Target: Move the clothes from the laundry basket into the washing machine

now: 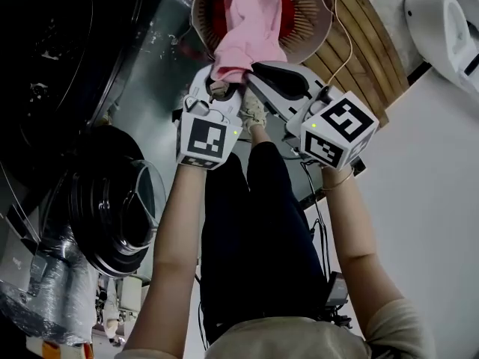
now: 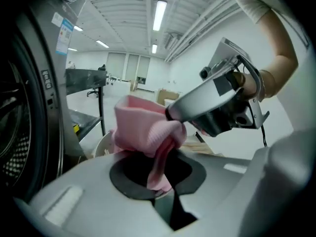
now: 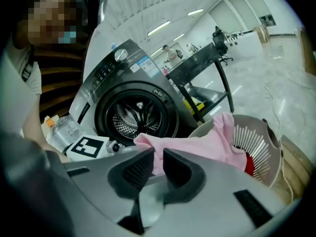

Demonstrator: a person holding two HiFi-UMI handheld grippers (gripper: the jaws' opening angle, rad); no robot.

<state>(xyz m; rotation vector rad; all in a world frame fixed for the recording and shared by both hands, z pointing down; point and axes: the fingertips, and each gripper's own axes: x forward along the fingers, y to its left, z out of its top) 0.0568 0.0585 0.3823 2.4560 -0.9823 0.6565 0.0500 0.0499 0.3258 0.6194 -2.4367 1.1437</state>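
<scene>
Obs. Pink knit garment (image 1: 247, 28) hangs from the round beige slatted plastic laundry basket (image 1: 310, 21) at top centre of the head view. Its long axis runs straight down the frame to both tools, upper end draped over the basket, lower end bunched at the jaws.

Left gripper (image 1: 218, 88): jaws pressed together on a fold of the pink cloth; its own view shows the fabric pinched between the dark pads.

Right gripper (image 1: 254, 69): jaws nearly together, with pink cloth in the narrow gap between them. Judged to be gripping too. The two tips sit just beside each other on the same bunch.

Key relation: the dark grey front-loading washing machine (image 1: 45, 73) fills the left of the head view, so the garment must travel leftward in frame. The left gripper is the nearer one.

Obstacles: the machine's round glass door (image 1: 120, 208) stands open at lower left, beside the left forearm. A low swing could catch it (judgement only). The garment's upper end may drag on the basket rim as it lifts. A red item (image 1: 288, 10) lies in the basket under the pink cloth.

Right gripper view: drum mouth open and unobstructed at centre left.
</scene>
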